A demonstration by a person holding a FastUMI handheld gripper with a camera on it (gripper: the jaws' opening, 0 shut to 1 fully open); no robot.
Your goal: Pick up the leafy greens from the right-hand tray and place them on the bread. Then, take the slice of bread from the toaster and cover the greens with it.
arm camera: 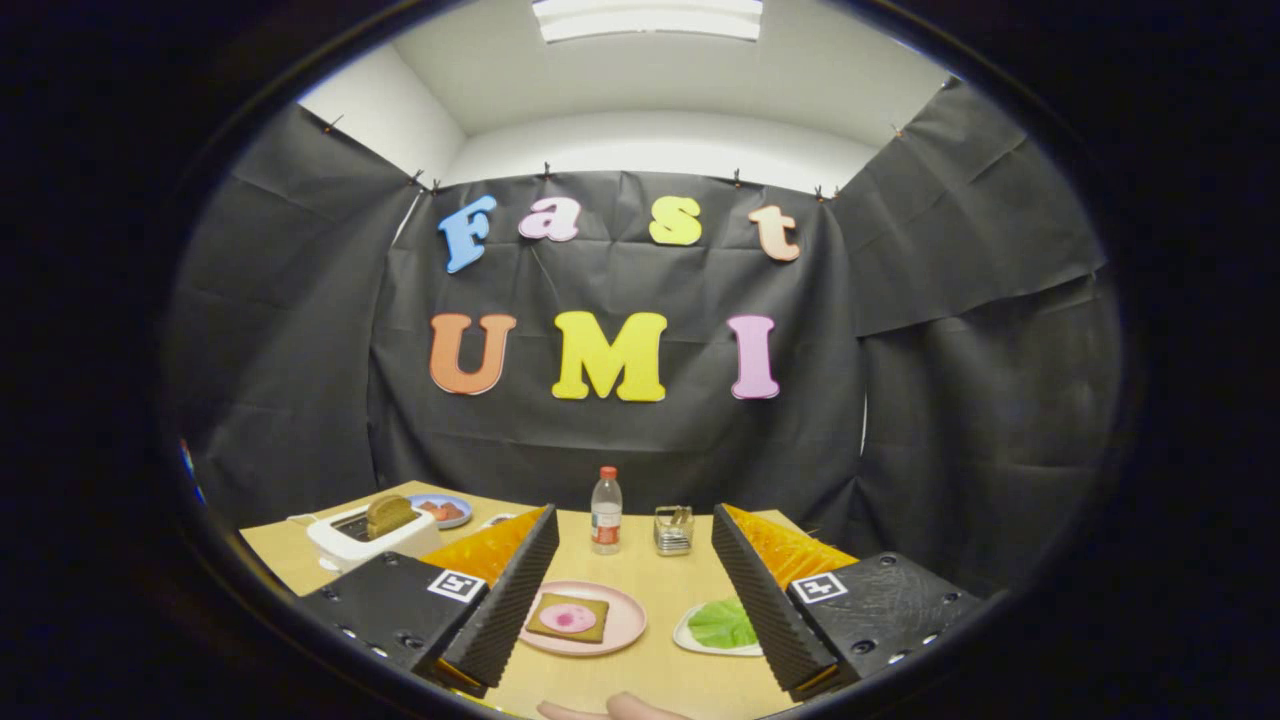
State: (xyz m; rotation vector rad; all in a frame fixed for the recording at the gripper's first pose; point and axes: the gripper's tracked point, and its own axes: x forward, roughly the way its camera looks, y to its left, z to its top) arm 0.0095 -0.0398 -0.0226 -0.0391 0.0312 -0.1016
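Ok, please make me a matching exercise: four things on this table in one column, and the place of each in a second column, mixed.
Things:
1. leafy greens
2. bread slice with a pink round on it
3. toast slice
4. bottle

Places:
A. standing up in the white toaster
B. on the pink plate
C. beyond the open gripper, beside a small metal holder
D. on the white tray

Pairs: 1-D, 2-B, 3-A, 4-C
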